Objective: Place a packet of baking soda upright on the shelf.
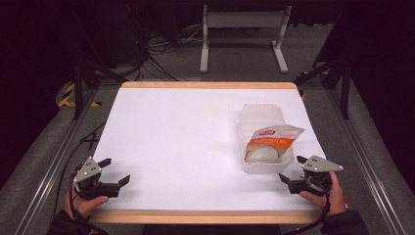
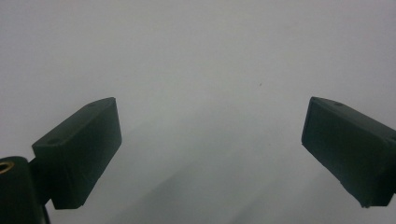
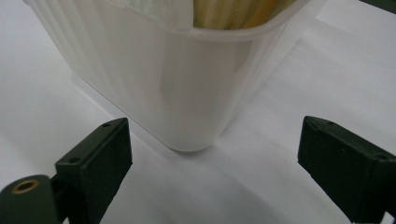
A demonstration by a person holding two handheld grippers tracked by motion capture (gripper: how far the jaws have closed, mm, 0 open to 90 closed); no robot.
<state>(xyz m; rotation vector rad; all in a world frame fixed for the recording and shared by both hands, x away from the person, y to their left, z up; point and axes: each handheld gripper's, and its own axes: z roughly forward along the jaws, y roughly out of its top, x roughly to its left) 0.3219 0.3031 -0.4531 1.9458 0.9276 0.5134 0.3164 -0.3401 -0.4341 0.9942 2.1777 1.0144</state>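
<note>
White table (image 1: 186, 147), dim room behind; clear tub (image 1: 262, 117) with snack bag (image 1: 271, 139) at 3 o'clock.
High view: left gripper (image 1: 113, 171) at 7, right gripper (image 1: 292, 169) at 5 just beside tub, both spread wide. Left gripper view: jaws apart over bare table. Right gripper view: tub corner (image 3: 187, 93) at 12, ahead of parted jaws, untouched.

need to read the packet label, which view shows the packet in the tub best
The high view: the packet lies in the tub, its whole face showing. The right gripper view catches just its edge above the tub's rim. The left gripper view faces bare table.
</note>
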